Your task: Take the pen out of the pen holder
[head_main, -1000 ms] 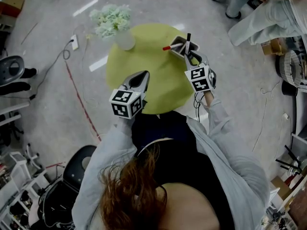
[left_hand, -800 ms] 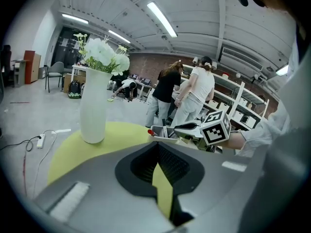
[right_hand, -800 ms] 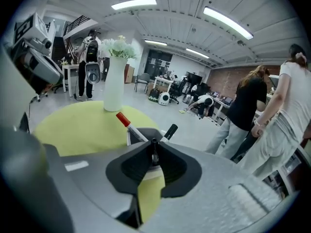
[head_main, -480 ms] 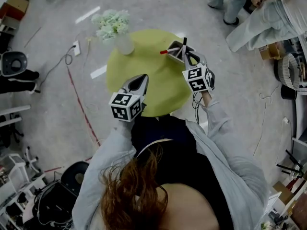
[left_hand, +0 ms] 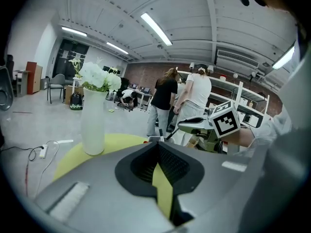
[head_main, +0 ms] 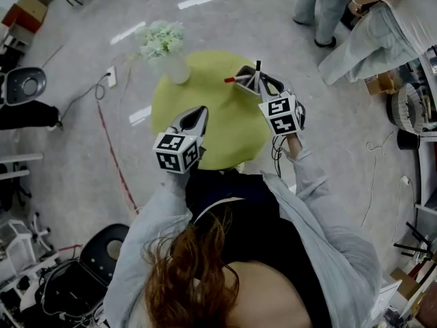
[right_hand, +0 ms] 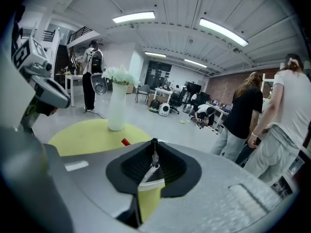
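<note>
A pen holder [head_main: 246, 74] stands at the far right of the round yellow-green table [head_main: 218, 139]. A red-capped pen [head_main: 231, 79] pokes out of its left side. My right gripper [head_main: 263, 89] hovers over the holder, shut on a black pen [head_main: 258, 69] that stands upright. In the right gripper view the pen [right_hand: 154, 158] sits pinched between the pads, with the holder's pale rim [right_hand: 151, 183] just below. My left gripper [head_main: 201, 113] hangs over the table's near left, shut and empty; its view shows the pads [left_hand: 167, 165] meeting with only table behind.
A white vase of pale flowers [head_main: 176, 61] stands at the table's far left edge. Other people [head_main: 372, 29] stand past the table at the upper right. A black chair [head_main: 102, 251] and floor cables [head_main: 102, 87] lie to the left.
My right gripper has risen above the holder, and the black pen has come up with it. The left gripper has barely moved.
</note>
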{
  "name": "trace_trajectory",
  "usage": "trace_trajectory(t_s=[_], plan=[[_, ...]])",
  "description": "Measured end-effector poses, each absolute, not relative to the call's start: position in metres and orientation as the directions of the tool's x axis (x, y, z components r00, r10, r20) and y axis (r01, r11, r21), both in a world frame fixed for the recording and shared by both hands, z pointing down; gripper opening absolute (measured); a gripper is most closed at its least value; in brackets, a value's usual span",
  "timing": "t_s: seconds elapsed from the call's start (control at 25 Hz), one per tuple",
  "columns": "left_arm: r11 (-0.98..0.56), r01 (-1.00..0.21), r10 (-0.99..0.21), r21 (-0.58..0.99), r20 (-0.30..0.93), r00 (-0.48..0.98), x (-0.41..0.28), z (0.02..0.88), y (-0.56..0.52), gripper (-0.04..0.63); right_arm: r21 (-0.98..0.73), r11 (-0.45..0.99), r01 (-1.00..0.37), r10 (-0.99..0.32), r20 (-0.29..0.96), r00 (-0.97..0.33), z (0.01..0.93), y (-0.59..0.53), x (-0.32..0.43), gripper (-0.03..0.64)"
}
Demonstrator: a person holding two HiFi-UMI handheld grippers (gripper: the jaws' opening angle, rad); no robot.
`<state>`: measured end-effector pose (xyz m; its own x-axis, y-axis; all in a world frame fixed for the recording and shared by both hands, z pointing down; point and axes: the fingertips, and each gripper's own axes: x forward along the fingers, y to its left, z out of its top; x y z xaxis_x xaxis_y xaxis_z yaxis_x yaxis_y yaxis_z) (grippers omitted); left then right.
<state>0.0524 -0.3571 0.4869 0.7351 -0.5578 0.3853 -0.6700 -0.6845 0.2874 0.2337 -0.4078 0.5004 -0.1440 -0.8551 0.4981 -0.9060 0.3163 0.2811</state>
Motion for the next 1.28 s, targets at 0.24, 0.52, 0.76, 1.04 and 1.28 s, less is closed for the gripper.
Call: trace_trajectory(t_s=[0.24, 0.52, 0.76, 1.04, 1.28], plan=[[-0.679, -0.683, -0.594, 0.269, 0.345, 0.727, 0.053, 0.473, -0.364, 0.017, 0.266, 0.351, -0.898, -0.867, 0.453, -0.205, 0.464, -0.404, 0.220, 0.043], [-0.671, -0.698, -0.625, 0.251, 0.315, 0.714, 0.059, 0.450, -0.370, 0.018, 0.202, 0.370, -0.907, -0.881, 0.387, -0.274, 0.417, -0.390, 0.219, 0.043], [-0.682, -0.695, -0.646, 0.227, 0.258, 0.718, 0.048, 0.424, -0.377, 0.017, 0.135, 0.396, -0.908, -0.883, 0.329, -0.336, 0.383, -0.375, 0.195, 0.043], [-0.688, -0.703, -0.665, 0.180, 0.231, 0.710, 0.068, 0.408, -0.386, 0.018, -0.024, 0.382, -0.924, -0.891, 0.254, -0.375, 0.372, -0.359, 0.218, 0.043], [-0.704, -0.678, -0.649, 0.213, 0.196, 0.735, 0.053, 0.399, -0.379, 0.018, -0.087, 0.398, -0.913, -0.881, 0.240, -0.407, 0.379, -0.349, 0.193, 0.043]])
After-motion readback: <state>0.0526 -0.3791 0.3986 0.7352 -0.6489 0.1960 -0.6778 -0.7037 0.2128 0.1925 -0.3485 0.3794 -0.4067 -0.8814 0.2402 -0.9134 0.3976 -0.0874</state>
